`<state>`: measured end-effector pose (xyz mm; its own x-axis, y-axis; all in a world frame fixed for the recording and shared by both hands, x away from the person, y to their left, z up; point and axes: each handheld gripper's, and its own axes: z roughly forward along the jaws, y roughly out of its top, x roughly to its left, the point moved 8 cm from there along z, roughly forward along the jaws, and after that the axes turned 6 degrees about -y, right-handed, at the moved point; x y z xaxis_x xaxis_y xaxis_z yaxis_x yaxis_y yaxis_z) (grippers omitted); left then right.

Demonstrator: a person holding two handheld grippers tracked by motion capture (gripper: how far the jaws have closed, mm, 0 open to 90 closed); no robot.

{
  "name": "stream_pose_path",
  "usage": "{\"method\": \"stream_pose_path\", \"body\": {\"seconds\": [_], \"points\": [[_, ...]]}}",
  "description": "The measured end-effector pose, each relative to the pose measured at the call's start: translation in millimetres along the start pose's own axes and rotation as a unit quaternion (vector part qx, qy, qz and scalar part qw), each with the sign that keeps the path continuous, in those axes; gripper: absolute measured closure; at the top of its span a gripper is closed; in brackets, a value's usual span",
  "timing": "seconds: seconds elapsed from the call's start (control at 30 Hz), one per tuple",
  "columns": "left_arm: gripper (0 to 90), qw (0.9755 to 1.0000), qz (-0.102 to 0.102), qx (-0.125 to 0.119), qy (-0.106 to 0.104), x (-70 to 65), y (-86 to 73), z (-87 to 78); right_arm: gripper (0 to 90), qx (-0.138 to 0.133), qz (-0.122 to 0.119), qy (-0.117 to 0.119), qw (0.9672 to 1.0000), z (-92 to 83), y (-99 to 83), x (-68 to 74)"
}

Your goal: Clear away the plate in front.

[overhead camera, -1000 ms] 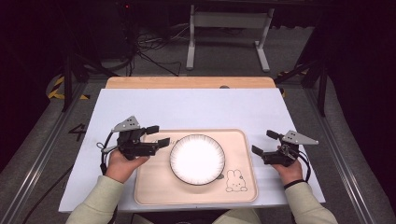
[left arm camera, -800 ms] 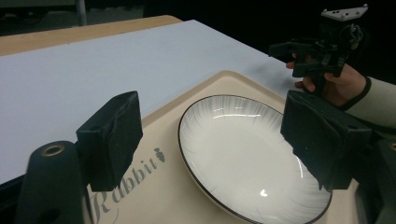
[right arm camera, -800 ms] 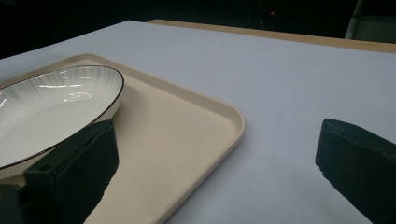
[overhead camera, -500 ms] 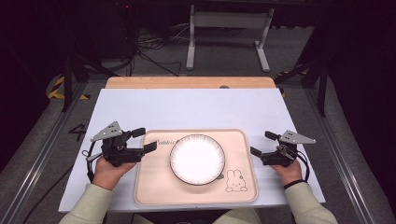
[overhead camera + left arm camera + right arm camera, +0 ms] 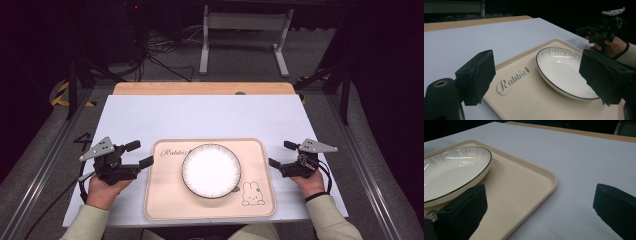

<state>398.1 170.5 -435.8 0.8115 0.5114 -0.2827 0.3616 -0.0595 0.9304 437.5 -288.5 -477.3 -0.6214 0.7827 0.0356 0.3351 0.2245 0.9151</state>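
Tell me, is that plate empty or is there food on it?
Empty. The plate shows only bare white inside, sitting upright on the tray.

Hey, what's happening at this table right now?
A person holds a gripper in each hand at either end of a beige tray. An empty white plate sits in the tray's middle. The left gripper and right gripper are both open, beside the tray, holding nothing and not touching the plate.

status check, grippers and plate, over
Left gripper open, off the tray's left edge. Right gripper open, off its right edge. Plate empty, centred on tray, untouched. Nothing in the way.
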Motion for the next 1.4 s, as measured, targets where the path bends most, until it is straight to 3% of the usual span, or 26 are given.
{"method": "stream_pose_path", "body": {"seconds": [0.1, 0.4, 0.53, 0.73, 0.87, 1.13, 1.27, 1.33, 1.4], "points": [[13.7, 0.9999, -0.009, 0.002, -0.008, 2.8, -5.7, -2.5, 0.1, 0.002, -0.005, 0.001, 1.0000, -1.0, 1.1, 0.2], [13.4, 0.9997, -0.026, -0.004, 0.005, 11.9, -16.9, -11.6, 0.1, 0.001, -0.010, 0.006, 0.9999, -2.7, 2.8, 2.2], [13.0, 0.9996, -0.025, -0.006, 0.014, 14.4, -20.9, -14.4, 0.0, -0.002, -0.012, 0.008, 0.9999, -2.9, 3.5, 3.1], [13.0, 0.9984, -0.041, -0.014, 0.035, 19.9, -26.2, -18.3, 0.1, -0.003, -0.010, 0.009, 0.9999, -2.8, 3.3, 3.1], [13.2, 0.9983, -0.038, -0.016, 0.041, 22.9, -28.2, -19.2, 0.0, -0.003, -0.008, 0.009, 0.9999, -3.0, 3.0, 2.6], [13.4, 0.9977, 0.008, -0.011, 0.066, 30.4, -41.2, -14.7, 0.1, -0.003, -0.007, 0.008, 0.9999, -2.7, 1.5, 1.5], [13.3, 0.9973, 0.014, -0.006, 0.072, 32.1, -44.3, -12.5, 0.0, -0.005, -0.007, 0.008, 0.9999, -1.9, 1.0, 1.7], [13.2, 0.9962, 0.039, -0.007, 0.078, 31.6, -44.4, -11.8, 0.0, -0.006, -0.007, 0.008, 0.9999, -1.2, 0.2, 1.5], [13.2, 0.9958, 0.044, -0.007, 0.080, 31.6, -44.5, -11.3, 0.1, -0.006, -0.007, 0.008, 0.9999, -0.8, -0.1, 1.5]]}}
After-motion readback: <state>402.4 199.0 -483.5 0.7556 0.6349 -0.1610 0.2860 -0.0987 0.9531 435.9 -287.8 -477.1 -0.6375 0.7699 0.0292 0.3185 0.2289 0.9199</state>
